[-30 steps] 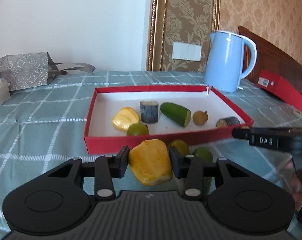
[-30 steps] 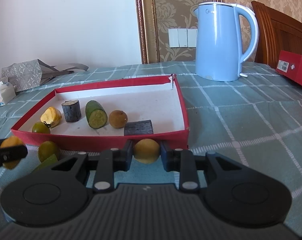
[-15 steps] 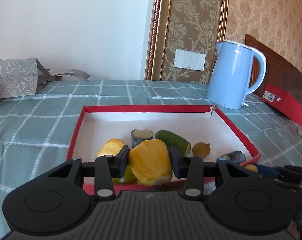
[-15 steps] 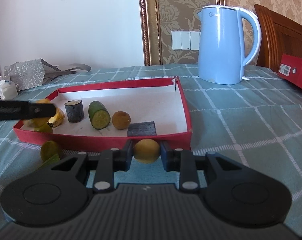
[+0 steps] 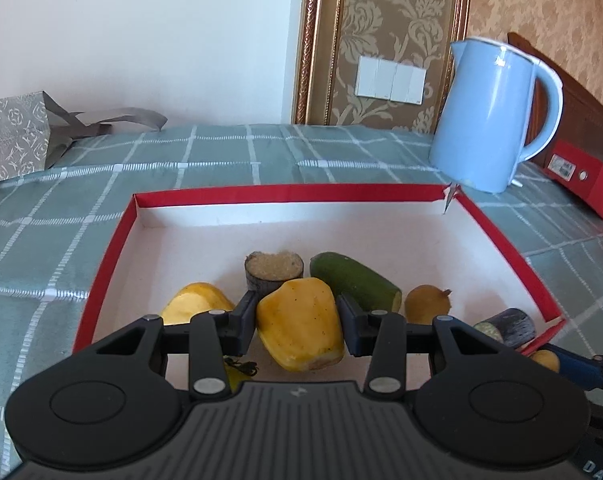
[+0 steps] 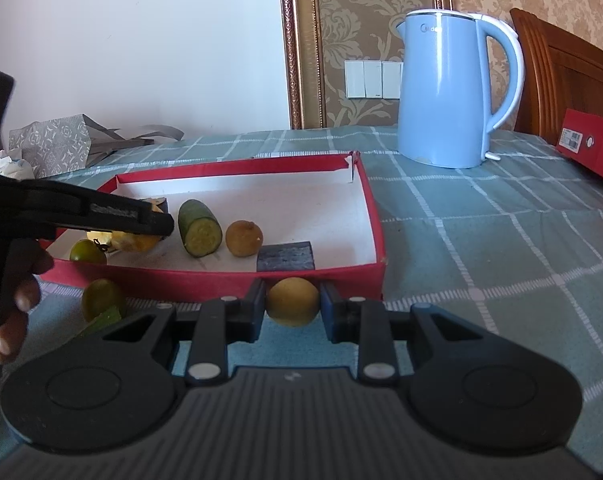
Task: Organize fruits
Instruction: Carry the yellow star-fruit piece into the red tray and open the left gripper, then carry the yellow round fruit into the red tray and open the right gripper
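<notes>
Two grippers are each carrying fruit: the left gripper is pinching a big yellow fruit between its jaws and holding it over the near part of the red tray, just in front of the green cucumber piece and the brown stump. The right gripper is squeezing a small round yellow fruit with its jaws pressed in tight, hovering just outside the tray's near wall, above the checked bench. Behind, a blue kettle is standing upright.
</notes>
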A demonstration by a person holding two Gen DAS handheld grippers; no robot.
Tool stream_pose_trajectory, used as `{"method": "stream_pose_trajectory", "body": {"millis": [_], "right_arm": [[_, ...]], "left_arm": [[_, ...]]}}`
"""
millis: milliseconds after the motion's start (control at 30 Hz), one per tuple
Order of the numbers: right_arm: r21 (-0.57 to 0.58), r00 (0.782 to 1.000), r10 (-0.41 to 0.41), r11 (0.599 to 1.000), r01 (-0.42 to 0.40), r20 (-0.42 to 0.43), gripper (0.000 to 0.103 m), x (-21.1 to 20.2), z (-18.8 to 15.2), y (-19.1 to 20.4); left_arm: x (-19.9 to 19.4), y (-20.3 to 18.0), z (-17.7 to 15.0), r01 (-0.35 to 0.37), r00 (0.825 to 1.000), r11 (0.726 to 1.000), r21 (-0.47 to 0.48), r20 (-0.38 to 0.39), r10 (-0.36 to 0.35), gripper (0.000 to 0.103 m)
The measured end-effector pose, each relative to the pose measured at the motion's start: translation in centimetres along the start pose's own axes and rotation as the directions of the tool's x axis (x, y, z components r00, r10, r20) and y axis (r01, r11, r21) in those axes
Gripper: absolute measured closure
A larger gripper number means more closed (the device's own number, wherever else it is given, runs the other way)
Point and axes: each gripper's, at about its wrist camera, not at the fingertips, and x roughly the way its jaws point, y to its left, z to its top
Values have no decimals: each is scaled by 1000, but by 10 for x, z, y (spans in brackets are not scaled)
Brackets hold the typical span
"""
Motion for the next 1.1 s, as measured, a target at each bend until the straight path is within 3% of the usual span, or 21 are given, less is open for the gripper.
{"method": "stream_pose_trajectory", "body": {"millis": [500, 600, 833, 933, 1100], "right_arm": [[11, 1000, 3, 1000, -2, -5, 75, 1, -1, -2], [8, 1000, 4, 1000, -4, -7, 75, 2, -1, -1], [19, 1000, 10, 1000, -10, -13, 75, 3, 0, -3], [14, 1000, 10, 1000, -10, -15, 75, 3, 0, -2], [15, 1000, 6, 1000, -6, -14, 75, 3, -1, -2]], "left_arm": [[-10, 2, -7, -5, 999, 1000, 2, 33, 5, 52], [-21, 1, -11, -24, 998, 999, 28, 61, 22, 51], [-76, 16, -30, -89, 978, 996, 29, 194, 82, 34], [-97, 33, -46, -57, 982, 998, -31, 178, 62, 29], [-110, 48, -68, -98, 988, 993, -58, 117, 104, 29]]}}
